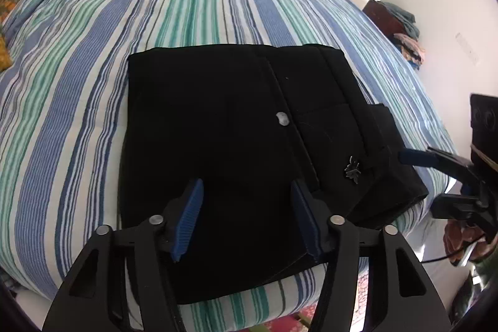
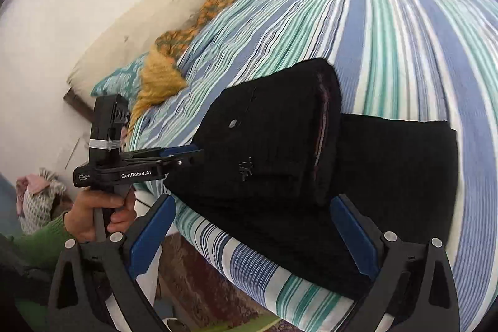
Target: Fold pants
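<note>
Because the pants [image 1: 218, 129] are of soft, rather thick black cloth, I judge that they will sag and bend wherever they are lifted, and the layers may slide one over the other and open if only the top layer is pinched. They look light enough for one gripper, but the packet is several layers deep, so it seems better to take all the layers together at a folded edge or at two corners, not in the flat middle. The metal button [image 1: 281, 118] and the small insect-shaped ornament [image 1: 351, 168] are hard points, and a pad could slip on them, so I would keep away from them. The pants lie on the striped bedcover [image 1: 77, 83], near the edge of the bed, as a compact dark rectangle. In the right wrist view the upper part is turned over in a thick rounded fold [image 2: 323, 139], where a reddish inner lining shows, and a flatter lower layer reaches out beyond it. The left gripper [image 1: 247, 217] stands at the near edge of the packet with its blue pads apart and nothing pressed between them. The right gripper [image 2: 253, 235] is spread wide at the side of the packet and holds nothing. To me the folding looks nearly done, with perhaps only a last tidy to make
</note>
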`<state>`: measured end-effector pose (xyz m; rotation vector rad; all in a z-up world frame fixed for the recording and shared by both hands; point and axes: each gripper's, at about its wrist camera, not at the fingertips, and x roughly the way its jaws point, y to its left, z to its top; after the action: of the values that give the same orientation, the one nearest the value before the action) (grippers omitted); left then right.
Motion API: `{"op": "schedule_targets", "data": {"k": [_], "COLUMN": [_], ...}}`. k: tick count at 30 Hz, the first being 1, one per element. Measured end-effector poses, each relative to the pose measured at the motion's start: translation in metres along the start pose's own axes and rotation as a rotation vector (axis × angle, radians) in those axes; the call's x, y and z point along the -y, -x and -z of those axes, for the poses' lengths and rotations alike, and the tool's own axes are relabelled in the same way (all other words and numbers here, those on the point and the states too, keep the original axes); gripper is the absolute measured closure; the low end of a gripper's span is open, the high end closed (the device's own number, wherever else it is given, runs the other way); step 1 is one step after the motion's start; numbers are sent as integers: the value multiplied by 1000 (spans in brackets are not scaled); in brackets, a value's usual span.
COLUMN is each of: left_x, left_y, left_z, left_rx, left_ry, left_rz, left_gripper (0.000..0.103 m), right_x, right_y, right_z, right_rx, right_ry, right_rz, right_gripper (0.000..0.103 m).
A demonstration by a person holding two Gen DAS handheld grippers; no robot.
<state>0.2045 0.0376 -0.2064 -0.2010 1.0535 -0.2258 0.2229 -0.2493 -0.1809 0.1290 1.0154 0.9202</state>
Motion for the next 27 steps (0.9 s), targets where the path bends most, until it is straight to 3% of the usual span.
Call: {"op": "schedule_targets", "data": {"k": [4, 7, 9, 12, 14, 16, 17, 20, 23, 27], "left_x": [-1, -13, -13, -13, -14, -12, -11, -15, -33, -51], "left_y": [9, 1, 2, -3, -6, -9, -10, 8, 48, 89], "left_z": [0, -3, -2, 1, 4, 4, 3, -8, -20, -30], "left_rx": [-7, -5, 1, 12, 16, 18, 14, 12, 108, 185], "left_ry": [-32, -19, -16, -19, -19, -28, -34, -8, 82, 123], "left_rz": [3, 15, 15, 8, 9, 1, -7, -7, 61, 59], "left_gripper": [35, 35, 35, 34, 32, 29, 28, 30, 29, 26], "right_x": [6, 11, 14, 32, 47, 64, 66, 54, 41, 22], "right_y": [-36, -57, -67, -72, -79, -87, -89, -90, -58, 0], "right_z": [-17, -23, -27, -35, -39, -39, -38, -38, -51, -71], "right_rx": [-125, -213, -270, -322, -369, -403, -402, -391, -266, -120], "right_ry": [105, 119, 132, 38, -27, -112, -129, -130, -158, -132], "right_rz": [40, -64, -64, -174, -164, -166, -175, -157, -231, -263], "right_gripper": [5, 13, 14, 21, 46, 59, 68, 79, 82, 84]}}
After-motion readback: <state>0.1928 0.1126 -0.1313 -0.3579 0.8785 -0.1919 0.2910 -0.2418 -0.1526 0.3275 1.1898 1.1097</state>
